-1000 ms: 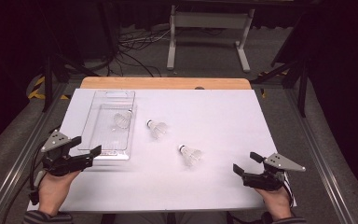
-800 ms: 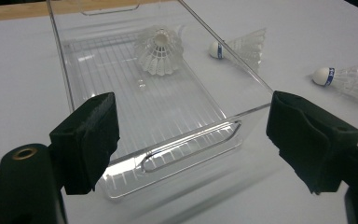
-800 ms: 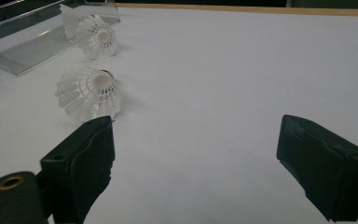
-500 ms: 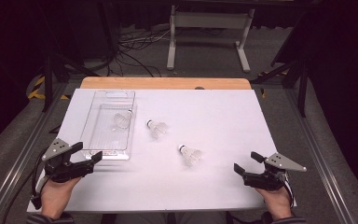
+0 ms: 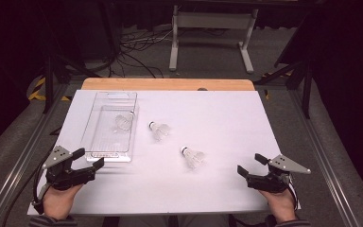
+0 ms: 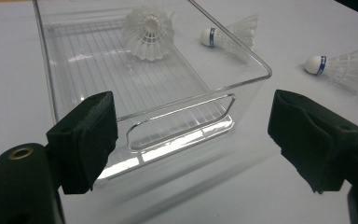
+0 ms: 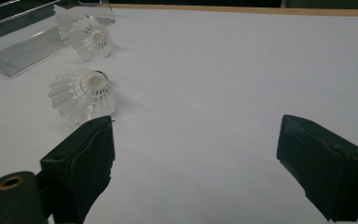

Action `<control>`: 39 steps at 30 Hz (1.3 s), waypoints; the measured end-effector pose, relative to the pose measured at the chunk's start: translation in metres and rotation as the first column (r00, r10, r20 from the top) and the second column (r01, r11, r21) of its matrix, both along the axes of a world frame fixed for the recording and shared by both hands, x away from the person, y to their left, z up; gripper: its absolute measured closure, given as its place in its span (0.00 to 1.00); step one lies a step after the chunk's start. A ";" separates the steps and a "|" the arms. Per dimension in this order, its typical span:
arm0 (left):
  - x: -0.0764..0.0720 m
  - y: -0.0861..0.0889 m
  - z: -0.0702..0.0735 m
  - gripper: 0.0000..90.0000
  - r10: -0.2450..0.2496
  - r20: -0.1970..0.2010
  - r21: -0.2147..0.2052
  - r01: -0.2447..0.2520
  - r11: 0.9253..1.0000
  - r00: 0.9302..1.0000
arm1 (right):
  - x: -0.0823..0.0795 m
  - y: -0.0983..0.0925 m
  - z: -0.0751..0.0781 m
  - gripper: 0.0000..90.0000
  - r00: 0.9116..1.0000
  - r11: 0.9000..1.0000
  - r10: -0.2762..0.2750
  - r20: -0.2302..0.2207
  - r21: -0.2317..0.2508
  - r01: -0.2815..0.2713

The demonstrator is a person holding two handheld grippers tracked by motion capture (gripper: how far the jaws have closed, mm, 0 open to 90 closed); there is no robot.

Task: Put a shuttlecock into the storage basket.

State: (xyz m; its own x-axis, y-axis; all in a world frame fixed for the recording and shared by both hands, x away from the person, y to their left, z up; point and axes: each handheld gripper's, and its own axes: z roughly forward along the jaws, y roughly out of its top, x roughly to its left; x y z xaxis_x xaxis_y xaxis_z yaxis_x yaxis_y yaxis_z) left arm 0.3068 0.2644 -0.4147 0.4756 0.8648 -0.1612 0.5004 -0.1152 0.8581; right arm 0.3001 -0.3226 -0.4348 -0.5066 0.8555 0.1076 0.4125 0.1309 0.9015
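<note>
Resting near the table's front corners, the left gripper [image 5: 86, 160] and right gripper [image 5: 250, 166] both have jaws spread apart, holding nothing. One shuttlecock [image 5: 122, 122] lies inside the clear tray [image 5: 105, 153]; two shuttlecocks [image 5: 159, 129] [image 5: 193, 156] lie on the white table [image 5: 227, 118] between the grippers.

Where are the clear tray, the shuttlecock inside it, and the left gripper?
clear tray [image 5: 90, 150], high view, near rim.
shuttlecock in the tray [image 6: 148, 31], left gripper view, feather skirt.
left gripper [image 5: 89, 158], high view, between its fingertips.

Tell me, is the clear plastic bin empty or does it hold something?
Not empty: the clear plastic bin holds one white shuttlecock, resting on its ribbed floor near the far end.
</note>
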 end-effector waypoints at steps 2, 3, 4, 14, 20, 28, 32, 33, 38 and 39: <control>0.000 -0.001 0.000 0.19 -0.004 0.001 0.004 0.004 1.000 1.000 | 0.000 0.001 0.000 0.14 1.000 1.000 0.004 0.003 -0.006 -0.004; -0.001 -0.002 0.000 0.19 -0.004 0.000 0.005 0.004 1.000 1.000 | -0.001 0.001 0.000 0.14 1.000 1.000 0.007 0.006 -0.007 -0.007; -0.001 -0.002 0.000 0.19 -0.008 0.005 0.005 0.008 1.000 1.000 | -0.001 0.002 0.001 0.14 1.000 1.000 0.010 0.007 -0.012 -0.010; -0.003 -0.009 0.003 0.19 -0.043 0.022 -0.006 0.043 0.999 0.999 | -0.002 0.001 0.001 0.14 1.000 1.000 0.003 0.015 -0.007 -0.003; -0.004 -0.016 0.009 0.19 -0.064 0.029 -0.007 0.064 0.998 0.998 | -0.002 0.001 0.001 0.14 1.000 1.000 0.006 0.016 -0.003 -0.005; -0.001 -0.027 0.014 0.19 -0.098 0.015 -0.006 0.098 0.995 0.995 | -0.002 0.001 0.001 0.14 1.000 1.000 0.003 0.017 -0.003 -0.003; 0.000 -0.030 0.015 0.19 -0.110 0.007 -0.018 0.110 0.994 0.994 | -0.002 0.001 0.001 0.14 1.000 1.000 0.006 0.015 -0.001 -0.006; 0.001 -0.030 0.016 0.19 -0.115 0.008 -0.013 0.115 0.993 0.993 | -0.002 0.001 0.001 0.14 1.000 1.000 0.006 0.014 0.001 -0.006; 0.002 -0.037 0.017 0.19 -0.127 0.002 -0.011 0.127 0.992 0.992 | -0.002 0.002 0.001 0.14 1.000 1.000 0.010 0.013 0.003 -0.010; 0.002 -0.038 0.017 0.19 -0.134 0.000 -0.010 0.134 0.991 0.991 | -0.002 0.002 0.001 0.14 1.000 1.000 0.011 0.014 0.001 -0.011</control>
State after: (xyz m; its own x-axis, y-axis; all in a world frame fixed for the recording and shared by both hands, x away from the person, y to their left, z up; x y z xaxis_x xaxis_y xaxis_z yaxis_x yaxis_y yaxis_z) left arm 0.3089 0.2264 -0.3977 0.5868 0.7917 -0.1697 0.4814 -0.1726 0.8593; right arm 0.2985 -0.3208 -0.4334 -0.5177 0.8495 0.1016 0.3986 0.1344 0.9072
